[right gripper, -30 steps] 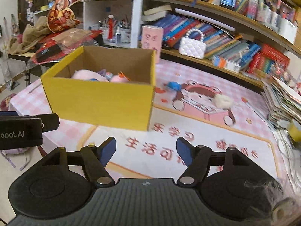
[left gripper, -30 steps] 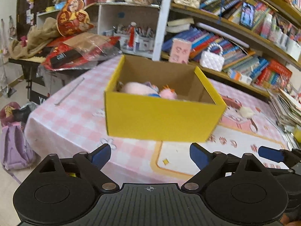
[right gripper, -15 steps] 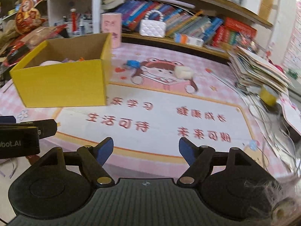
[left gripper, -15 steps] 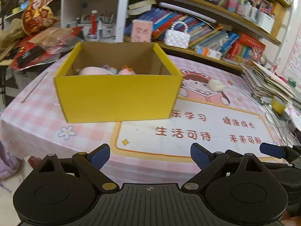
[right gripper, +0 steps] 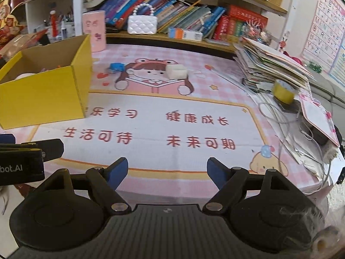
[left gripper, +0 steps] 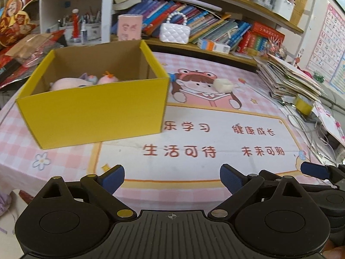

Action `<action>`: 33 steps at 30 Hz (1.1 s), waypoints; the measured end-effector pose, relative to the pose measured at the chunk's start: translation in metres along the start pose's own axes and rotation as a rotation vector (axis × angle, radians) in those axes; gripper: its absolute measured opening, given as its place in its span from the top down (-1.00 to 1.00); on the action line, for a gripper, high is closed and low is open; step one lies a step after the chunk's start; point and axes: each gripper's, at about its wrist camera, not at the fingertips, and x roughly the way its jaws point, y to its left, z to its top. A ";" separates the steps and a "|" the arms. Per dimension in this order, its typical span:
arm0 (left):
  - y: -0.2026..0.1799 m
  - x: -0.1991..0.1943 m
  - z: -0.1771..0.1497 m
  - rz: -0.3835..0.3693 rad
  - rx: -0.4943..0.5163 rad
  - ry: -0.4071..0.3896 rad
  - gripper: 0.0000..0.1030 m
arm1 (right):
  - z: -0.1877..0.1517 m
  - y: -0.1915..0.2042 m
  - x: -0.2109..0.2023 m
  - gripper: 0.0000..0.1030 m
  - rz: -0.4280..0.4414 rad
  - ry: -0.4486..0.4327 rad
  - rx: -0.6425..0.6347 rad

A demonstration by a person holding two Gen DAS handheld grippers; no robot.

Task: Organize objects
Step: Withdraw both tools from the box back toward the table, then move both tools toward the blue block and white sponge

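Both my jaws stand wide apart and empty: the left gripper and the right gripper hover level over the near edge of the surface, side by side, pointing forward across the printed mat, tips well short of anything loose.

Ahead and left of my left jaws sits the yellow box, open-topped, with pink plush toys already lying inside. Its thin cardboard walls would slide or dent if I bumped them, so I judge drops should come from above the rim.

Farther out, ahead of my right jaws and a little right of centre, lies the white block on the cartoon girl's hair. It looks soft and light, foam or eraser-like, though I cannot tell which. I would close on its two long flat sides, gently, since a hard squeeze may deform it or pop it out.

To the left of it, just beside the box's far corner, is the small blue object. It is crumpled-looking, low and probably very light. I would pinch it across its middle, jaws angled down close to the surface.
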 end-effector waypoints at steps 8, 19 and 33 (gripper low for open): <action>-0.027 0.025 0.015 -0.032 0.033 0.020 -0.88 | 0.009 -0.029 0.018 -0.56 -0.034 0.018 0.024; -0.058 0.065 0.043 -0.003 0.041 0.048 -0.88 | 0.036 -0.062 0.062 -0.56 -0.007 0.064 0.021; -0.088 0.116 0.097 0.149 0.001 -0.002 -0.85 | 0.101 -0.092 0.128 -0.43 0.144 0.014 -0.055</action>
